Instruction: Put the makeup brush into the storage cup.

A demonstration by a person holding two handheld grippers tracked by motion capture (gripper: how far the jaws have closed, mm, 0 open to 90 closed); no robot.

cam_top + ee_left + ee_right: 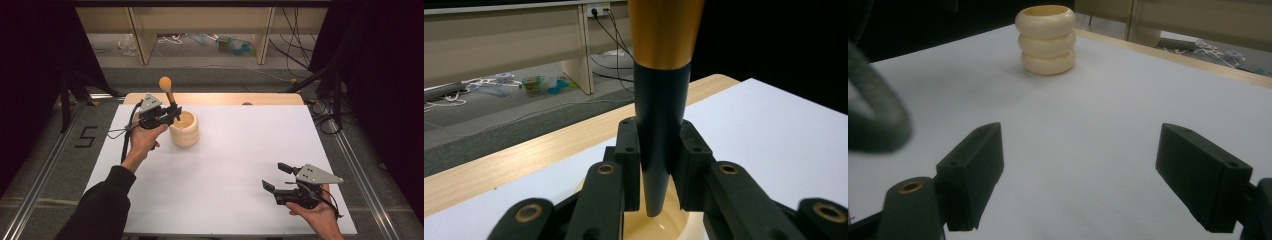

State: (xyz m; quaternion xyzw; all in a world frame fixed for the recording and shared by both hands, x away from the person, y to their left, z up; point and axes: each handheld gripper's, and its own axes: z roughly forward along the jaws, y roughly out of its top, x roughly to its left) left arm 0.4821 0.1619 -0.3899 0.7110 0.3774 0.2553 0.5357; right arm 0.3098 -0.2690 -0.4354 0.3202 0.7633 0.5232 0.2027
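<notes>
A: While the white bench (225,175) takes up most of the high view, where does the work stand on it?

B: My guess is midway. Left of centre in that view, the left hand-held gripper (172,114) pinches the dark lower part of a pestle-like stick (168,92), whose orange knob points up toward the top of the frame. The stick's tip sits over the mouth of the cream ribbed cup (184,129). Whether it is going in or coming out I cannot tell.

A: And the other one?

B: The right hand-held gripper (276,179) rests at the lower right, jaws spread, nothing between them, well apart from the cup. It looks to be waiting.

A: What does the left gripper view add?

B: The grip itself. Both pads press on the stick (659,125), and its pointed dark end hangs just above the cup's cream rim (674,227) at the bottom of the frame. From above that end is hidden behind the gripper.

A: And the right gripper view?

B: The cup (1047,40) from the side, upper middle, showing three stacked rings and standing upright on the bench (1073,130). Its own jaws stand wide at the bottom corners.
</notes>
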